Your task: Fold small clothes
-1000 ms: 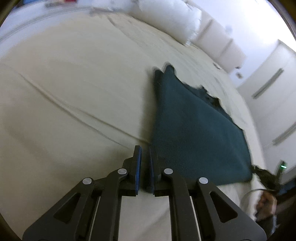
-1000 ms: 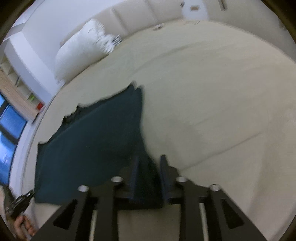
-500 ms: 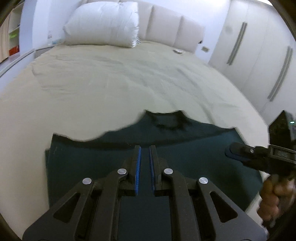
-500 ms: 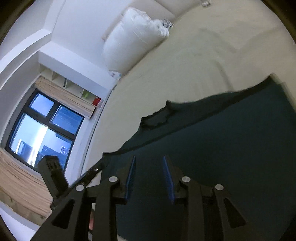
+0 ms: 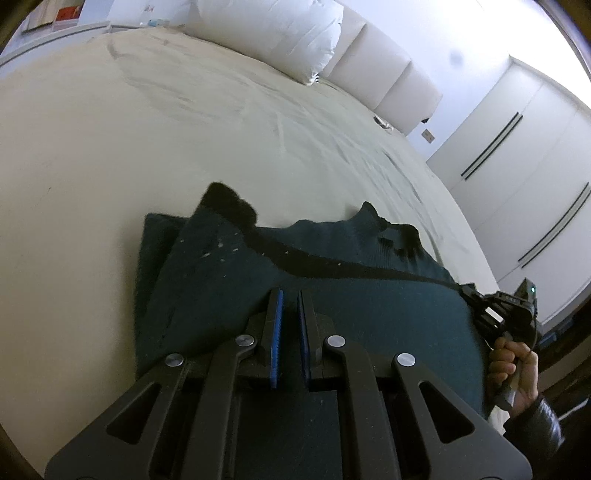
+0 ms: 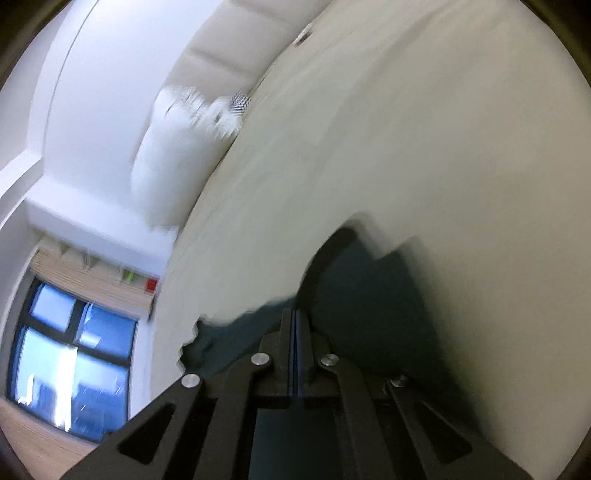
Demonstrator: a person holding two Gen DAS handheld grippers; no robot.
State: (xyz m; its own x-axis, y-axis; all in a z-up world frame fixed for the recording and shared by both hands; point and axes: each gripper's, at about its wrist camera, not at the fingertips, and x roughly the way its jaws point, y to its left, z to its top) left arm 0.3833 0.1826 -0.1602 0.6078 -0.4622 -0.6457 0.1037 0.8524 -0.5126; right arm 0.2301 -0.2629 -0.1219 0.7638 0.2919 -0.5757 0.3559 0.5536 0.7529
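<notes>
A dark teal knit garment (image 5: 369, 310) lies on the cream bed (image 5: 147, 122), its neckline toward the pillow and its left part folded over. My left gripper (image 5: 290, 295) hovers over its middle, jaws slightly apart and empty. My right gripper (image 5: 476, 299) shows at the garment's right edge, pinching the fabric. In the right wrist view the right gripper (image 6: 296, 314) has its pads pressed together on the teal garment (image 6: 369, 288), which looks lifted and blurred.
A white pillow (image 5: 273, 29) and padded headboard (image 5: 391, 85) lie at the bed's far end. White wardrobe doors (image 5: 524, 155) stand to the right. A window (image 6: 70, 365) and shelves are on the left.
The right gripper closed on the garment's right edge and swung it up. The left gripper's view tilted, and the garment's left part now lies folded over.
</notes>
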